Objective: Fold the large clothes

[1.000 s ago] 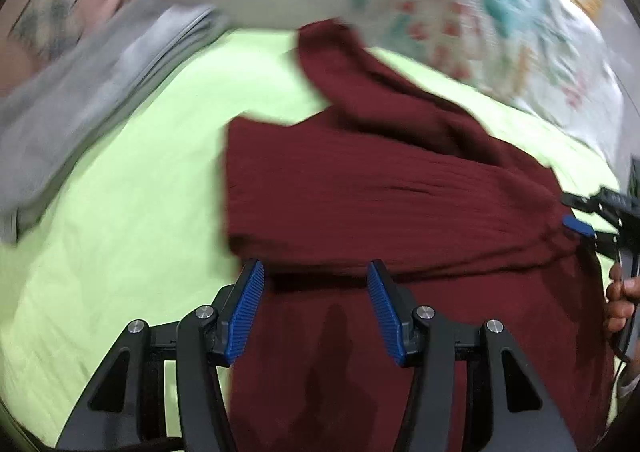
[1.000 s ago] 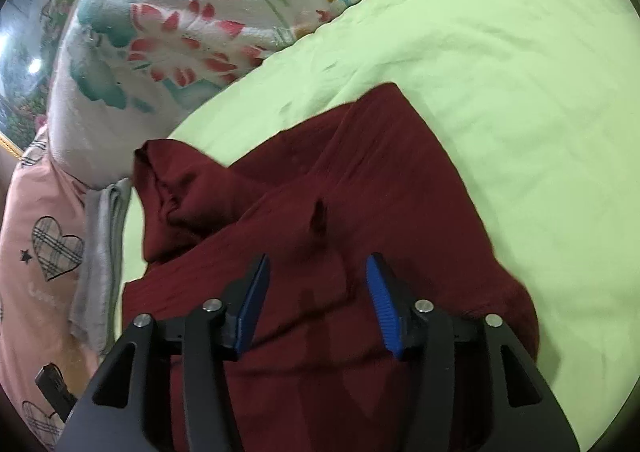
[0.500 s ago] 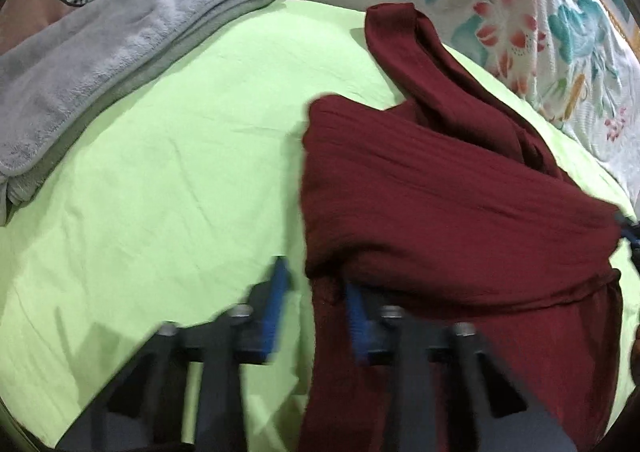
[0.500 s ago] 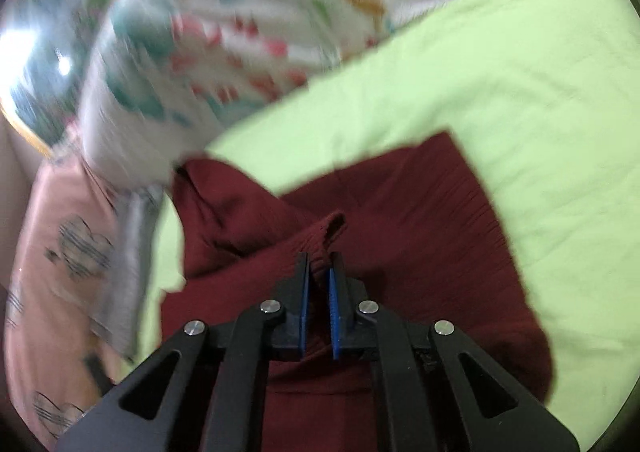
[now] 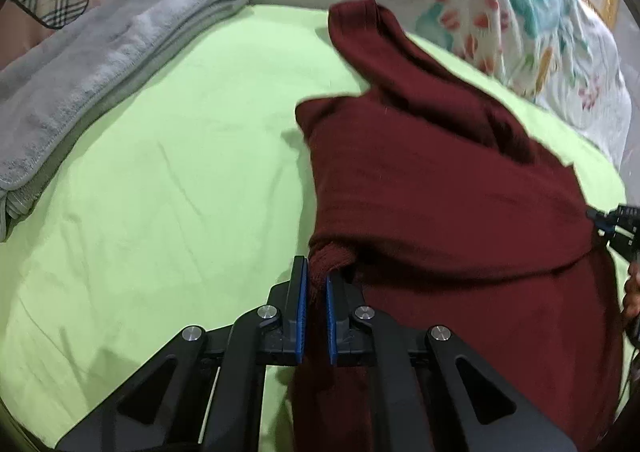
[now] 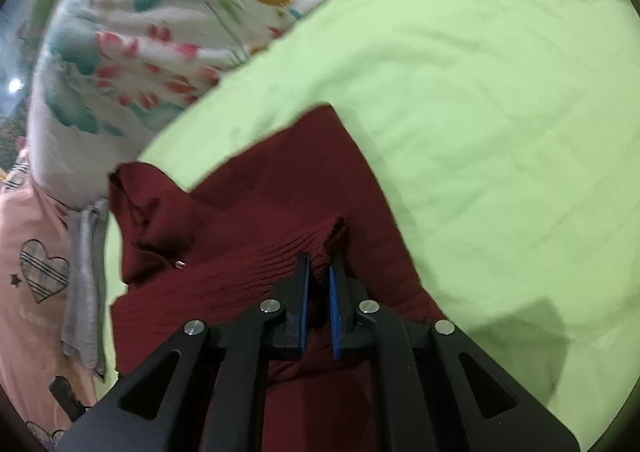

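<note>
Both tools grip cloth. Left tool (image 5: 316,280) has its blue pads (image 5: 299,308) pressed together on a bunched edge of the maroon sweater (image 5: 440,187). Right tool (image 6: 319,276) pinches a ridge of the same knit; its jaws are easing open very slightly, yet the fabric sits squeezed between them.

The sweater lies on the lime-green bed sheet (image 5: 180,171), partly doubled over itself, one sleeve (image 5: 368,35) trailing towards the floral quilt (image 5: 520,19).

Each hold looks to be only a small nip of fabric near the tips, I judge. A quick lift could let the heavy knit slide out, and if the right jaws loosen further that corner drops and the fold goes crooked. Uneven pulling would stretch the ribs or drag the loose sleeve askew.

The knit is thick, ribbed and limp. The sheet is smooth and faintly creased. A folded grey towel (image 5: 92,63), plush with a stitched hem, lies at the bed's edge.
</note>
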`<control>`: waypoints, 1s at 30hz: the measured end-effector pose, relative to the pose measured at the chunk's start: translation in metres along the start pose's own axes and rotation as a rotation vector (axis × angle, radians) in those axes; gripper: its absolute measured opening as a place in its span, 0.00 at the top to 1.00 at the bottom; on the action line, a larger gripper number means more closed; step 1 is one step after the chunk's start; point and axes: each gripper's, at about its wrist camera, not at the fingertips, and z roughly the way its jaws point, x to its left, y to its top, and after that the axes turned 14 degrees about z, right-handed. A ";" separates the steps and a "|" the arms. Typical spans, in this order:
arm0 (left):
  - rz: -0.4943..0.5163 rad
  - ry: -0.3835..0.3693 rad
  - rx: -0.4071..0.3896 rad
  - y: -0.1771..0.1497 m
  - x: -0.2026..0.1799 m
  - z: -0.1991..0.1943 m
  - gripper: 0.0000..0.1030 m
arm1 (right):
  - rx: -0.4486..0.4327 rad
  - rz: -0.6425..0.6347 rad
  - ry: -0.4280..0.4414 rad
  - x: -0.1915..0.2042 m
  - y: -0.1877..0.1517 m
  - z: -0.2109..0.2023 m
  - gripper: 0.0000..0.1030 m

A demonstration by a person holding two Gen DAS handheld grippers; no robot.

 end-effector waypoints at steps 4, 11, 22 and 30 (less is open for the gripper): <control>-0.035 -0.028 -0.003 -0.004 0.008 -0.004 0.92 | -0.088 -0.075 -0.021 0.027 -0.011 -0.026 0.76; -0.033 -0.063 -0.012 -0.004 0.011 -0.006 0.68 | 0.154 -0.478 0.232 0.171 -0.077 0.007 0.44; -0.083 -0.123 -0.011 -0.010 0.021 0.008 0.77 | 0.457 -0.912 0.177 0.355 -0.181 0.154 0.44; -0.088 -0.157 -0.020 -0.011 0.024 0.010 0.95 | 0.515 -1.224 -0.057 0.365 -0.223 0.194 0.88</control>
